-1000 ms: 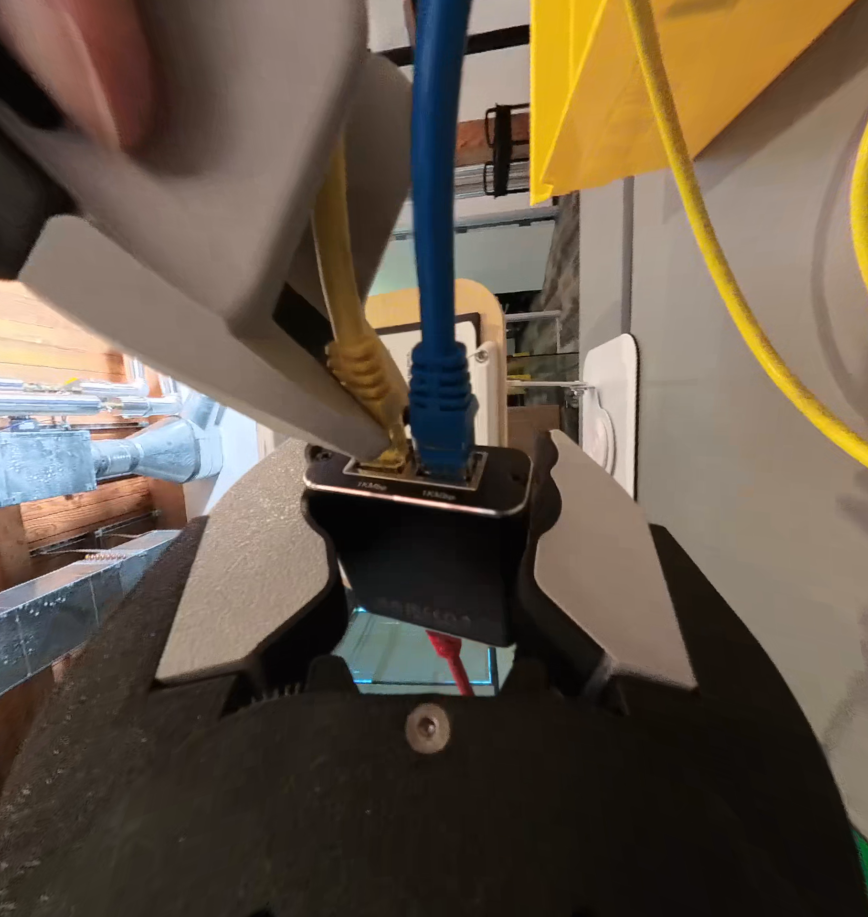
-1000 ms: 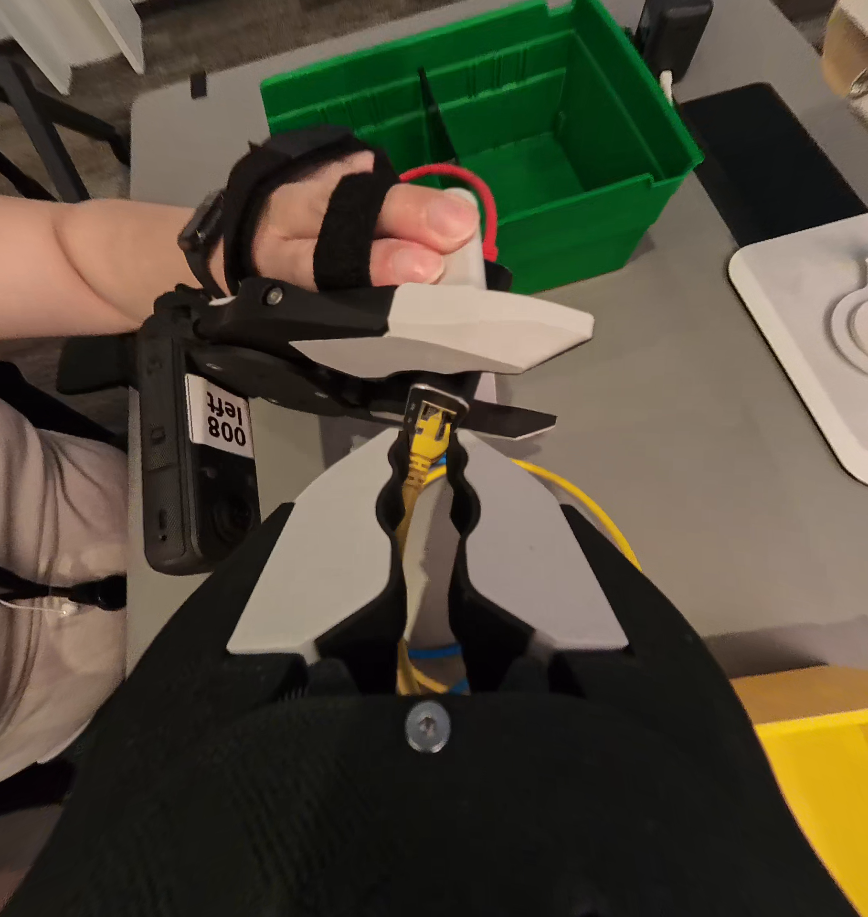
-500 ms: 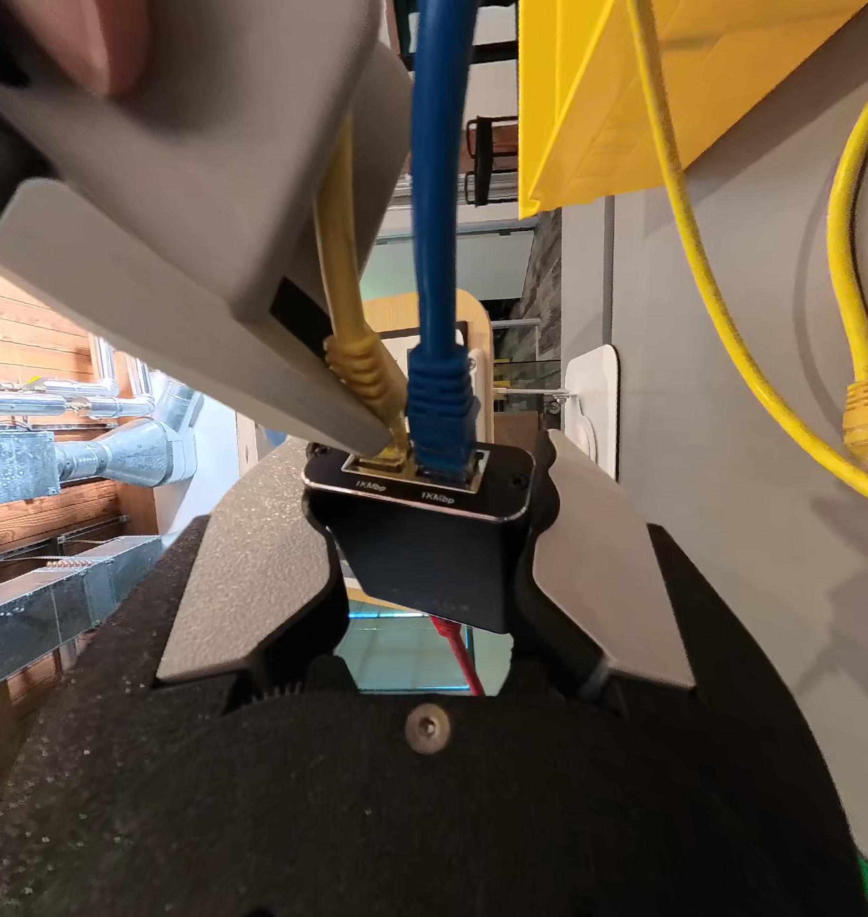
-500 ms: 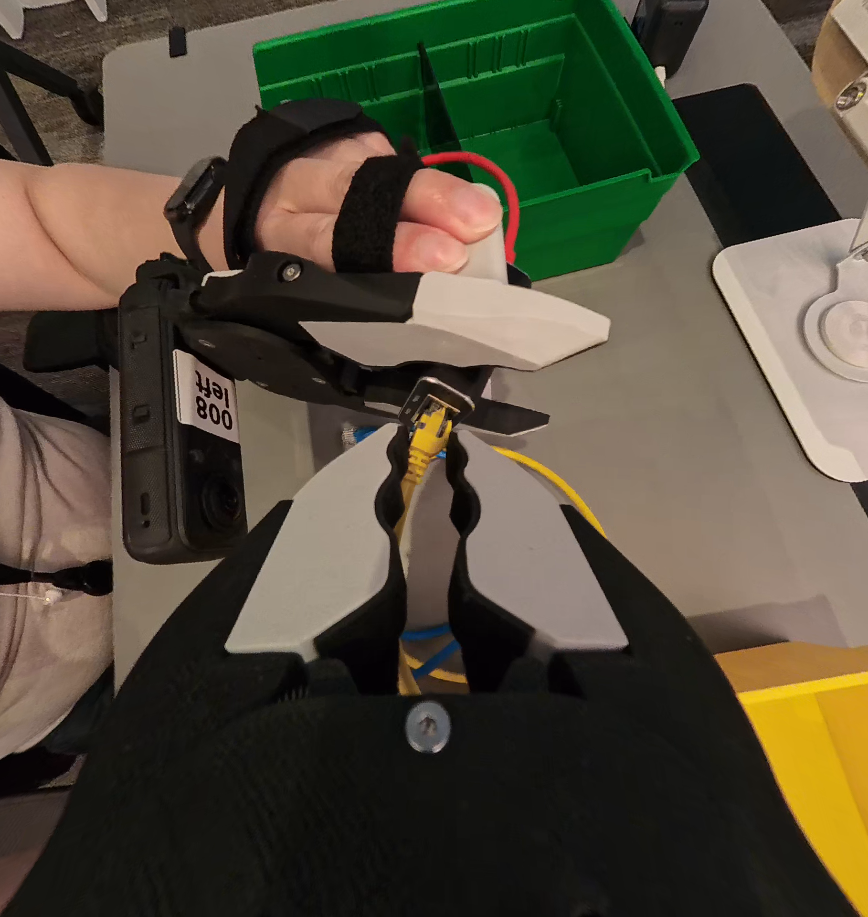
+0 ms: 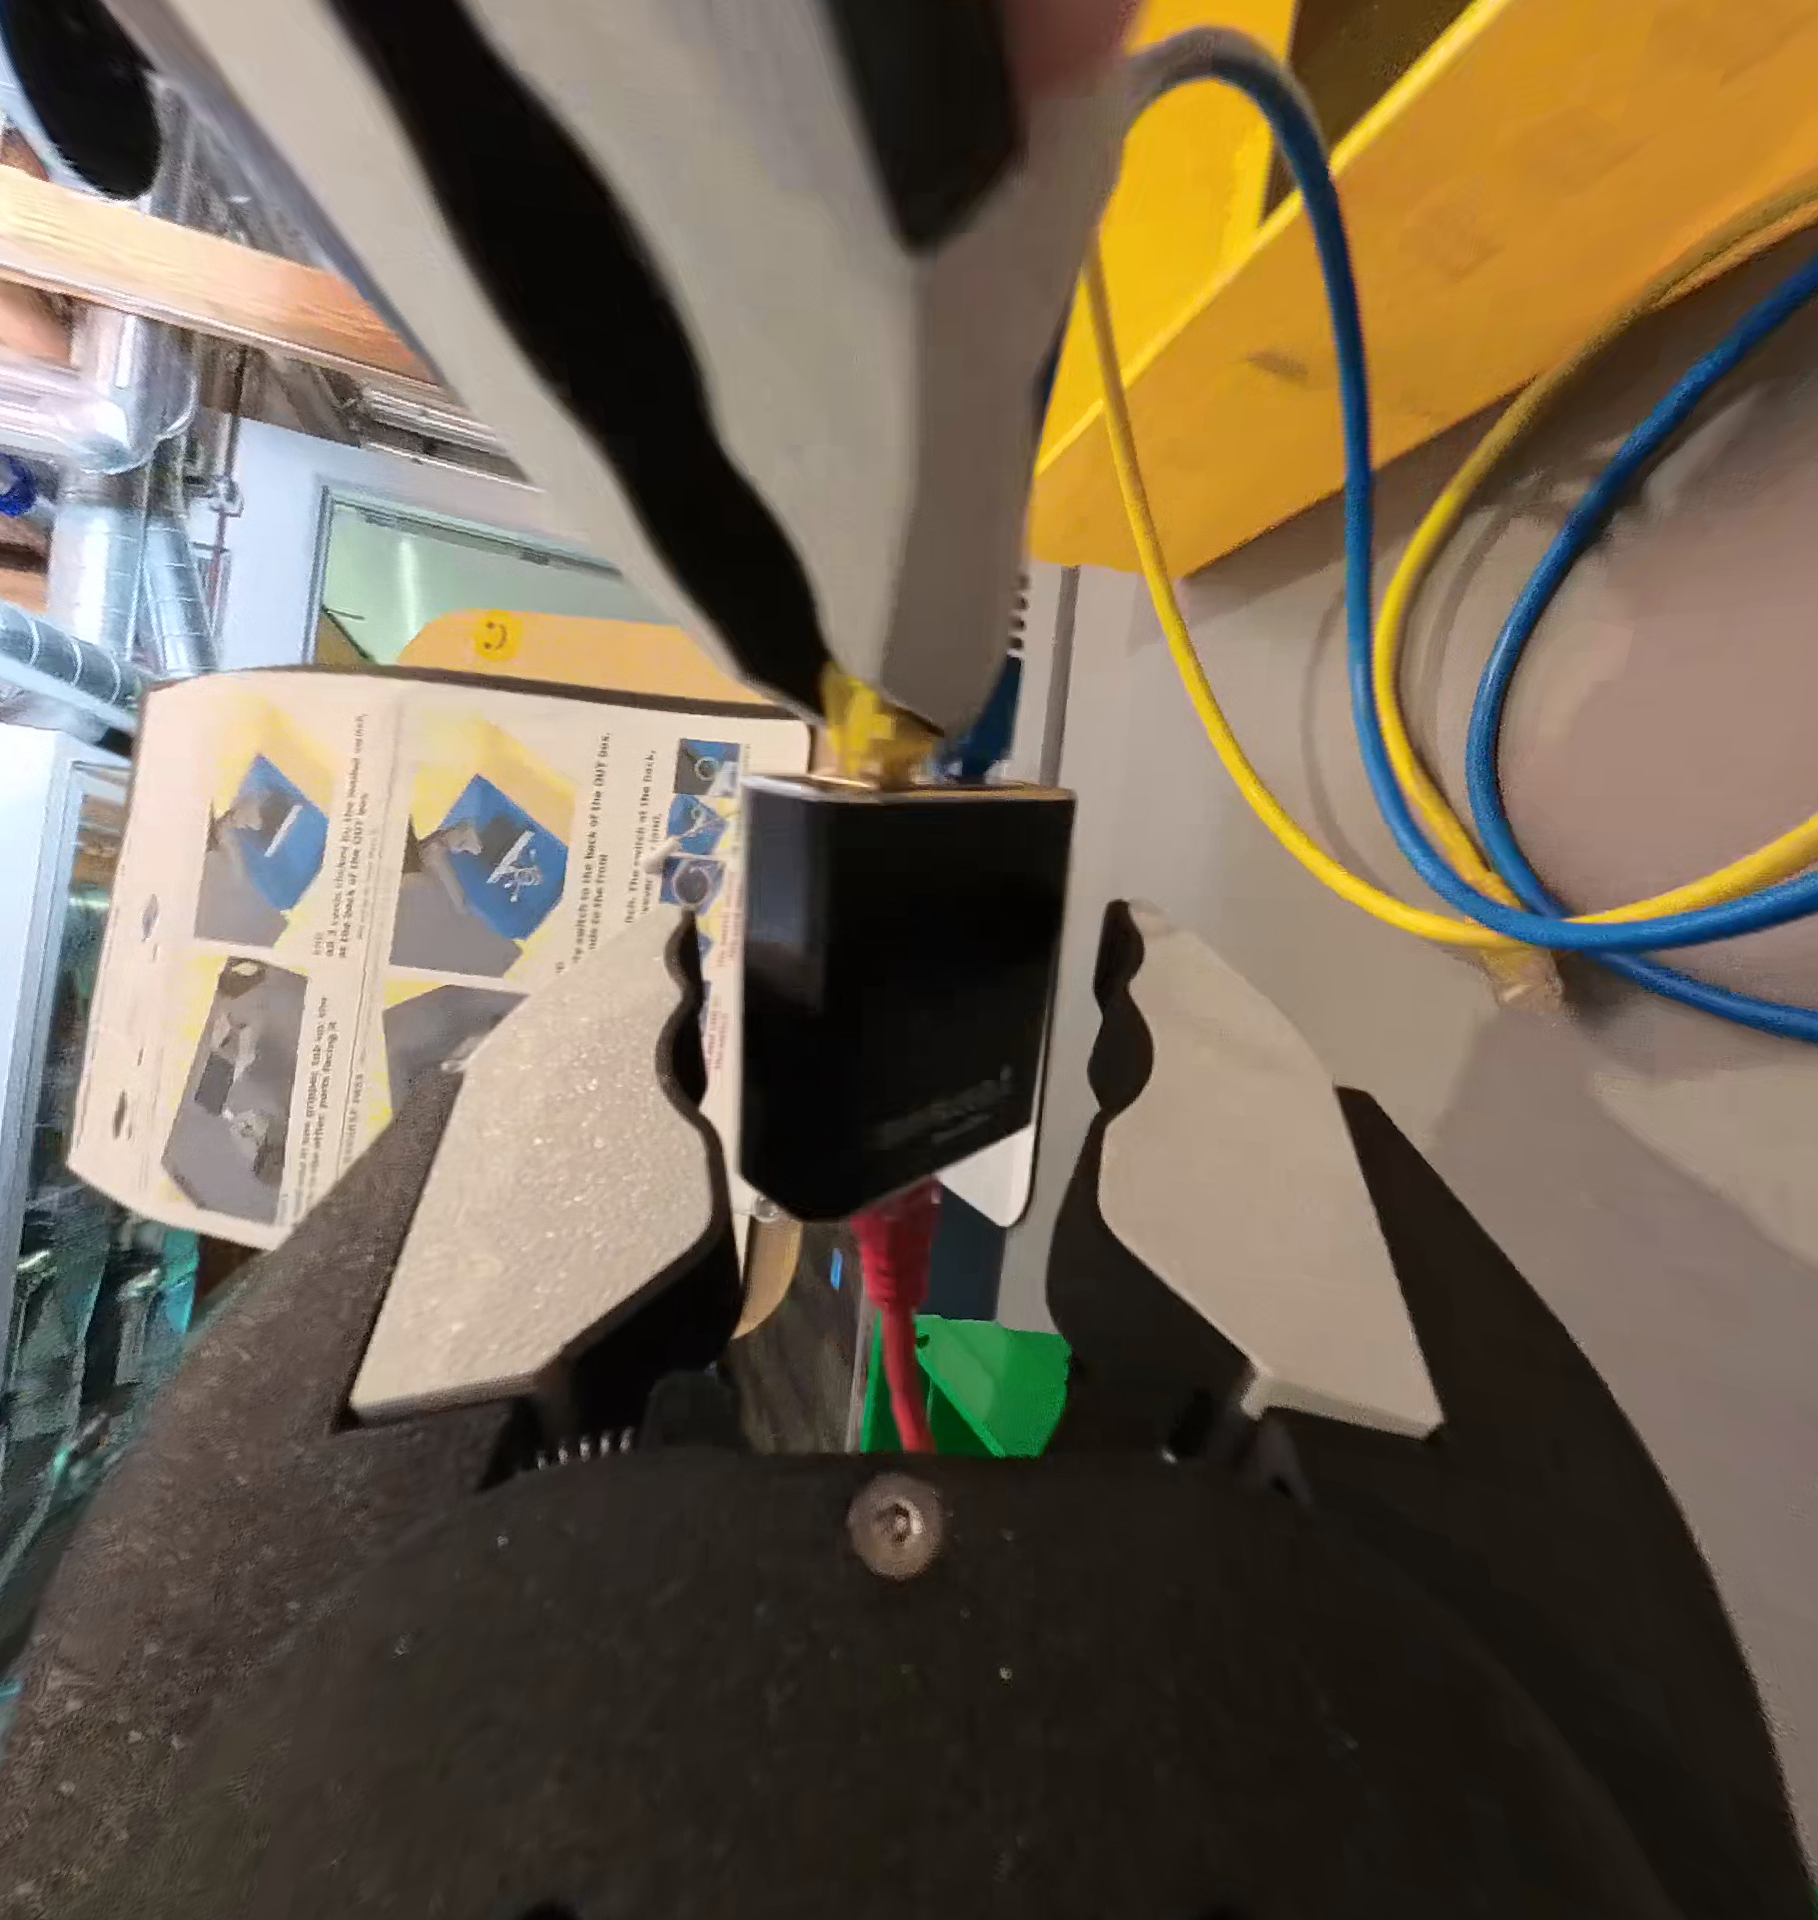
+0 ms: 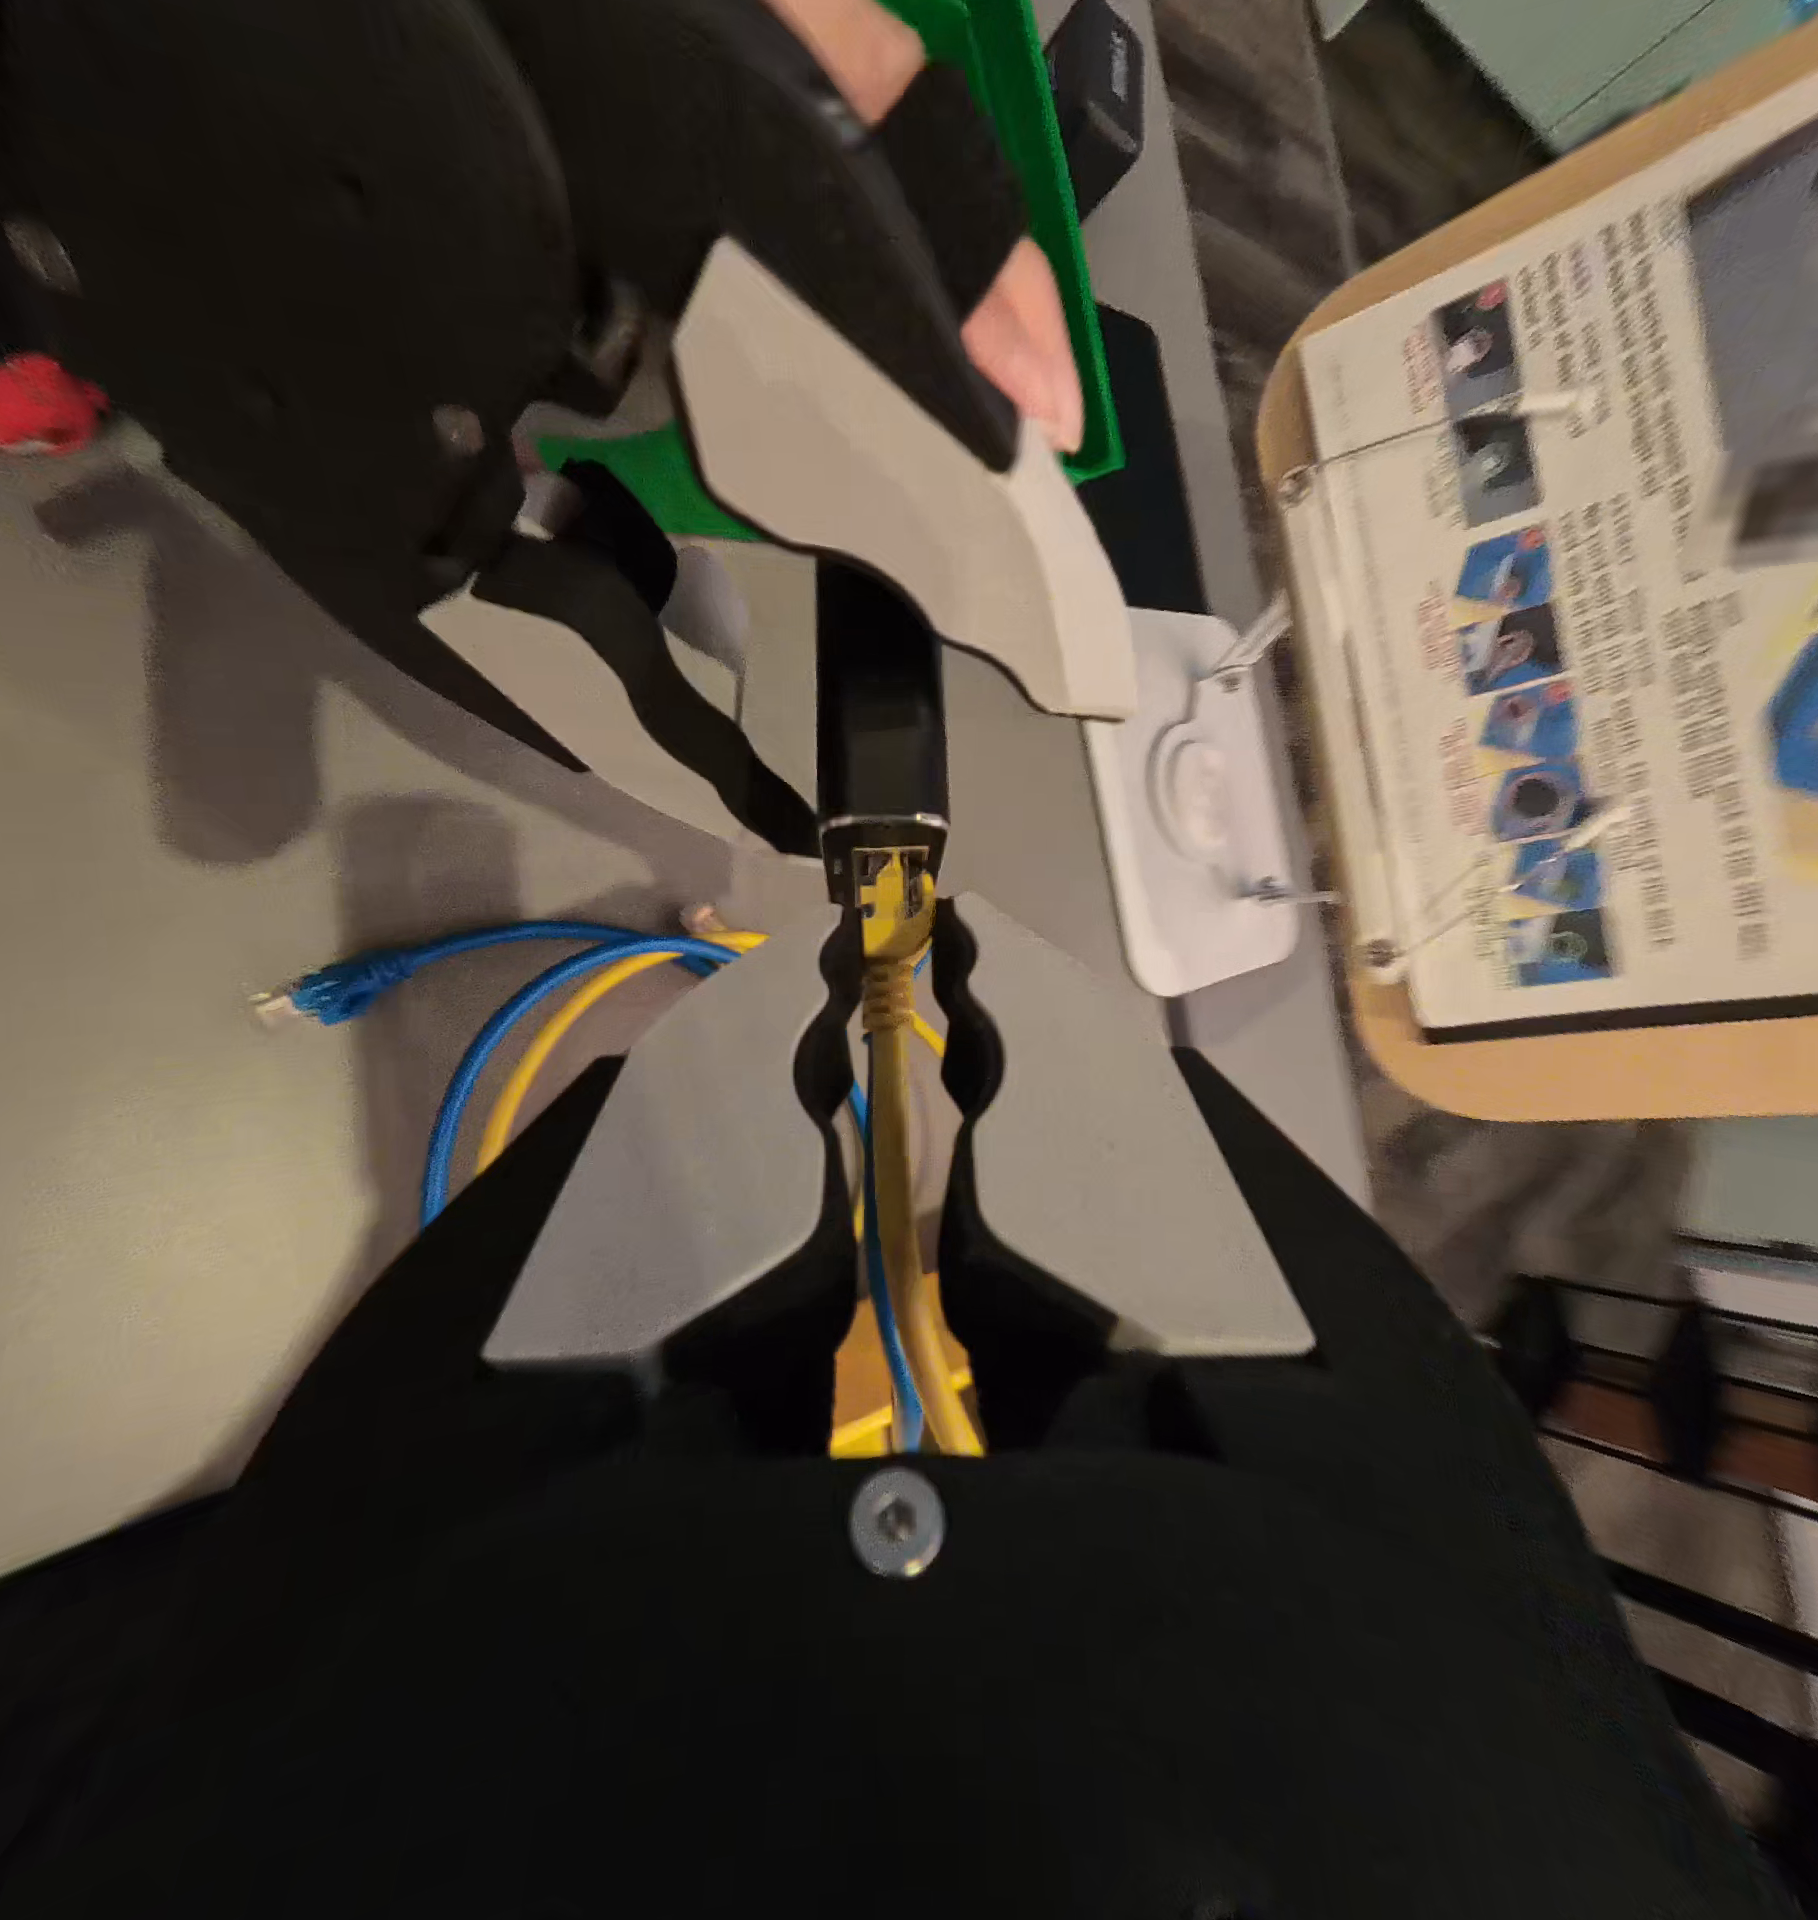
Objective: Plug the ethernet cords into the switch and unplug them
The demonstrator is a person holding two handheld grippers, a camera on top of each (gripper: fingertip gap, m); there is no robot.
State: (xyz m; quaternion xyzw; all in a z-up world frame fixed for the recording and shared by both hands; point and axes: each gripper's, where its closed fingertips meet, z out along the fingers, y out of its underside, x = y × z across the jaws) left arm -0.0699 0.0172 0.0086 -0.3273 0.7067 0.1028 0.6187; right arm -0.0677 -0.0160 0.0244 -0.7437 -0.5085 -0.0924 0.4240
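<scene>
Between the wide-open left hand-held gripper (image 5: 900, 925), black switch (image 5: 889, 997), right hand-held gripper (image 6: 897, 925) clamping yellow plug (image 6: 892, 914), lettering blurred.

The left gripper (image 5: 900, 997) no longer clamps the black switch (image 5: 889, 997) — a second ago its pads pressed both sides, now a gap shows on each side and the switch stands loose between them; the switch has turned from port face to long side, hanging from the yellow plug (image 6: 892, 920) in the right gripper (image 6: 894, 940); both views have swung — the green bin (image 6: 1040, 260) sits at the edge, an instruction sheet (image 5: 365, 935) has come into sight; a blue cord's free end (image 6: 333, 992) now lies on the table.
</scene>
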